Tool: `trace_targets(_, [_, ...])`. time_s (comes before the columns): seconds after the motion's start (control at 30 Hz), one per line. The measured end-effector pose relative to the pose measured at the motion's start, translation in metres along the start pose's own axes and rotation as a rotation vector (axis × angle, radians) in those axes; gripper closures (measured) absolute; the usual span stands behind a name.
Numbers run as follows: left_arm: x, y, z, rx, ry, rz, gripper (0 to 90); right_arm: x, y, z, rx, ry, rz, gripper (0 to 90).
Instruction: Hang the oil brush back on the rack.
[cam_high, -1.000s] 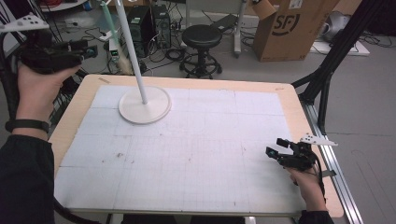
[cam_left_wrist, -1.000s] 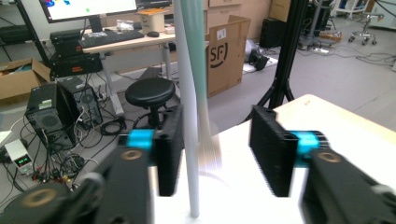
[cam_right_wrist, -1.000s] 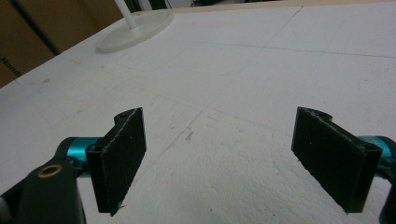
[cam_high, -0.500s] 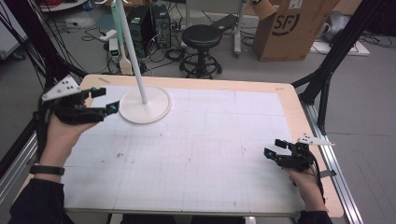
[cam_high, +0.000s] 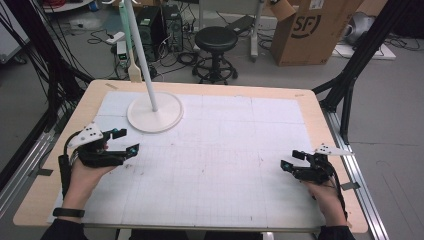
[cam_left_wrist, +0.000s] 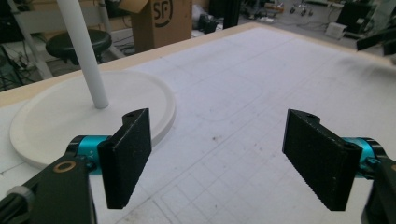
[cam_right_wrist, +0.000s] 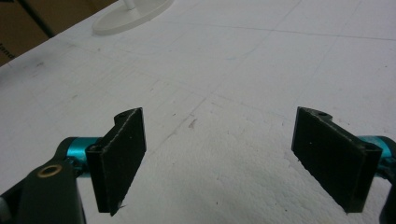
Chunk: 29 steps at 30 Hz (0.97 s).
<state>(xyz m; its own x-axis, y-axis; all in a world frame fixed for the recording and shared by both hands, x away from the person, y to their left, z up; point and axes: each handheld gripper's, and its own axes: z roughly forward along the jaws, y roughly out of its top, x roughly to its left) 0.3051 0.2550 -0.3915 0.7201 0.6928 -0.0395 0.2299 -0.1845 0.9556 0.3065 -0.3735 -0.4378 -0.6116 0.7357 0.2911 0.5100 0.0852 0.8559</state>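
A white stand with a round base (cam_high: 155, 114) and a thin pole (cam_high: 142, 55) sits at the back left of the white gridded mat (cam_high: 225, 150). My left gripper (cam_high: 126, 140) hovers low over the mat just in front of that base, pointing right. Its jaws have just been opening and stand open with nothing between them. In the left gripper view the base (cam_left_wrist: 70, 112) lies just beyond the left gripper (cam_left_wrist: 219, 154). My right gripper (cam_high: 290, 159) rests near the mat's right front, pointing left. The right gripper (cam_right_wrist: 224, 158) is open over bare mat.
The wooden table edge (cam_high: 210, 86) frames the mat. Beyond the table stand a black stool (cam_high: 216, 40) and a cardboard box (cam_high: 310, 30). A black frame leg (cam_high: 350, 75) rises by the right rear corner. Cables lie on the floor at the left.
My left hand came down from beside the table's left rear corner to low over the mat, and its jaws spread wider. The right hand stayed put.
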Motion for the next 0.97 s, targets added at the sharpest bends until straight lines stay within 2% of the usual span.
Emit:
trace_targets(0.1, [-0.005, -0.009, 0.005, 0.001, -0.018, 0.009, 24.3, 0.000, -0.001, 0.001, 0.004, -0.001, -0.010, 17.2])
trace_targets(0.17, [-0.007, -0.015, 0.008, 0.005, -0.033, -0.005, 24.3, 0.000, -0.001, 0.001, 0.009, -0.002, -0.012, 17.2])
trace_targets(0.23, [-0.009, -0.020, 0.010, 0.011, -0.032, 0.001, 24.1, 0.001, -0.001, 0.002, 0.014, -0.003, -0.019, 17.2])
trace_targets(0.43, [-0.008, -0.030, 0.012, -0.013, -0.041, -0.038, 23.6, 0.003, -0.002, 0.004, 0.027, -0.009, -0.031, 17.3])
trace_targets(0.6, [-0.009, -0.034, 0.012, -0.017, -0.043, -0.049, 23.6, 0.005, -0.002, 0.006, 0.044, -0.013, -0.036, 17.3])
trace_targets(0.97, [-0.010, -0.034, 0.013, -0.011, -0.046, -0.039, 23.5, 0.007, -0.003, 0.008, 0.051, -0.021, -0.053, 17.3])
